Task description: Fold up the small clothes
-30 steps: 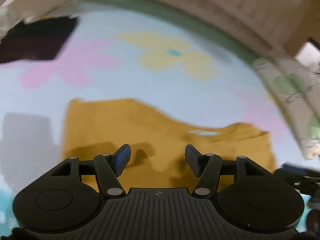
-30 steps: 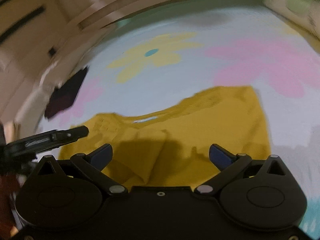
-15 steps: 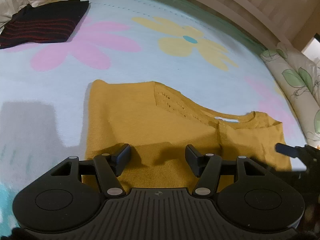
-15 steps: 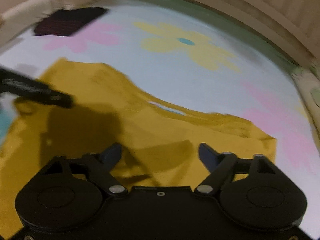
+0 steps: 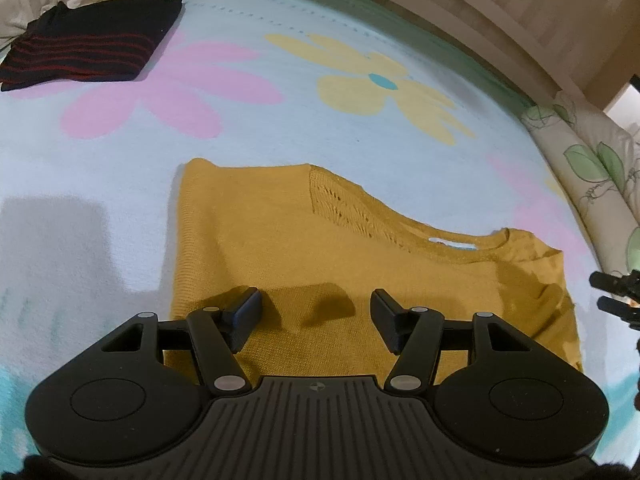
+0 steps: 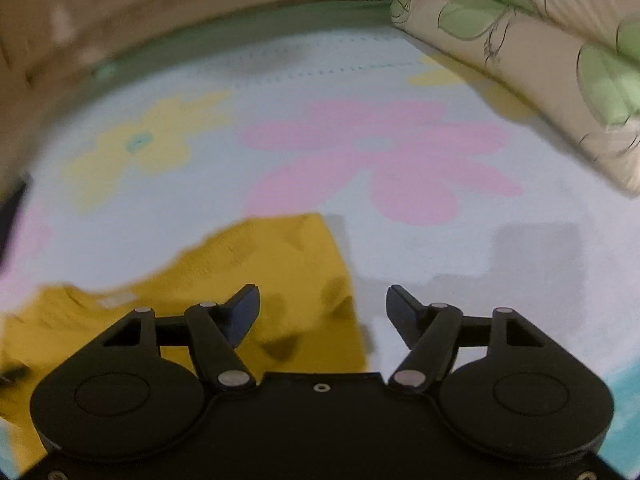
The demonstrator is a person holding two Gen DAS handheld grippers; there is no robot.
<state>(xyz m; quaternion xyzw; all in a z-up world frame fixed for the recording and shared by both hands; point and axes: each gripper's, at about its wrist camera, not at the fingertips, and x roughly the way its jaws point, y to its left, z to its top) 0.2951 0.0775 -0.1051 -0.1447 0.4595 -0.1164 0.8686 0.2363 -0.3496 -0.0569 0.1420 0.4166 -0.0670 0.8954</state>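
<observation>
Mustard knit top (image 5: 320, 264) lies flat mid-bed on the flowered sheet (image 5: 240, 128). Left claw (image 5: 316, 316) hovers spread above it; right claw (image 6: 322, 316), blurred, is closing on nothing near its side edge. Soft, light, probably stretchy: pinch the hem corners.

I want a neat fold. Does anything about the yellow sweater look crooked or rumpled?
Mostly flat, but the yellow sweater is rumpled at its right edge, with creases near the shoulder. Its top edge slants, so the fold looks uneven.
</observation>
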